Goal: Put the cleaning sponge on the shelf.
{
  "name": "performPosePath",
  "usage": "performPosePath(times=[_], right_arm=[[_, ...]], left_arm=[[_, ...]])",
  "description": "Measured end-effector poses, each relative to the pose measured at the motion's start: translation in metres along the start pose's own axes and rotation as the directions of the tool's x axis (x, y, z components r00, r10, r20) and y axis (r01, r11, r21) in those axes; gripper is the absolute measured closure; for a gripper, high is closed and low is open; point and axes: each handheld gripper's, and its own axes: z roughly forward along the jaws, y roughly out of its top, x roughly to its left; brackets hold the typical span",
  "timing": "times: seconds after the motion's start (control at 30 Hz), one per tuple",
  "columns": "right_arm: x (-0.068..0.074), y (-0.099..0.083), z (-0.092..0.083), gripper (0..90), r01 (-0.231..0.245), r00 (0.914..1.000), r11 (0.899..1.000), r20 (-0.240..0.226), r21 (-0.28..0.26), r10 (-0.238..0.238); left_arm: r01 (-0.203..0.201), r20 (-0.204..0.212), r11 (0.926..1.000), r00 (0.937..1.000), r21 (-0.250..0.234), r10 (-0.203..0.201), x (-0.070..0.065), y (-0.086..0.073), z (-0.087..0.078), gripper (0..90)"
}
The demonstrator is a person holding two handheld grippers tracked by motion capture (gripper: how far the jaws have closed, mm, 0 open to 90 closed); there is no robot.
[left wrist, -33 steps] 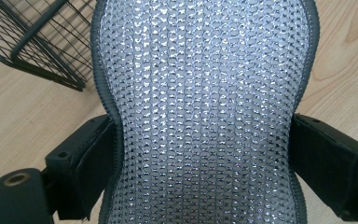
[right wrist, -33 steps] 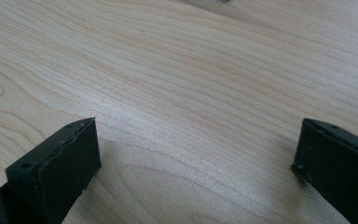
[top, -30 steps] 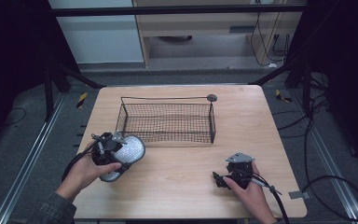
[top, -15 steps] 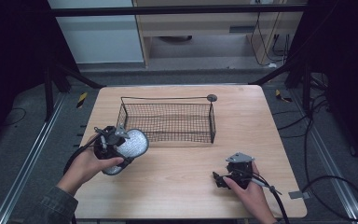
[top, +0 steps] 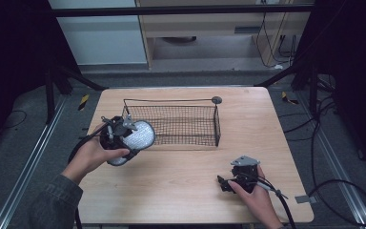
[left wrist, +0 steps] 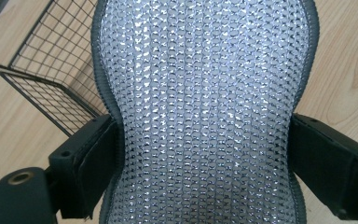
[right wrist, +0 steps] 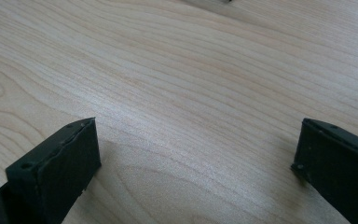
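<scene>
While the left gripper [top: 124,136] clamps the silver pad [left wrist: 200,102] at its waist, the pad hangs just off the basket's [top: 216,125] left end, above the table [top: 181,176]. The right gripper [top: 228,183] rests at the table's near right, jaws spread and empty.

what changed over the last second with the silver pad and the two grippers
The left gripper, shut on the silver mesh pad, has carried it up and to the right, from the table's left edge toward the wire basket; the pad now sits at the basket's near left corner. The grip on it is unchanged. The right gripper stayed open, resting on the table near the front right; the basket has not moved.
</scene>
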Motion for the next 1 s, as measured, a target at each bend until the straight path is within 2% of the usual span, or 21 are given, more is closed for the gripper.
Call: performPosePath(times=[0.27,0.43,1.0], right_arm=[[0.000,0.000,0.000,0.4,0.004,1.0000,1.000,-0.003,-0.005,-0.004],[-0.001,0.000,0.001,0.3,0.013,0.9999,1.000,-0.007,-0.010,-0.013],[-0.001,0.000,0.001,0.3,0.013,0.9999,1.000,-0.006,-0.009,-0.013]], left_arm=[[-0.042,-0.010,0.9990,0.9991,0.018,0.042,0.016,0.014,0.000,11.3],[-0.051,-0.005,0.9984,0.9987,0.023,0.051,0.023,0.022,0.001,11.3],[-0.115,-0.013,0.9929,0.9932,0.030,0.116,0.031,0.044,-0.004,11.3]])
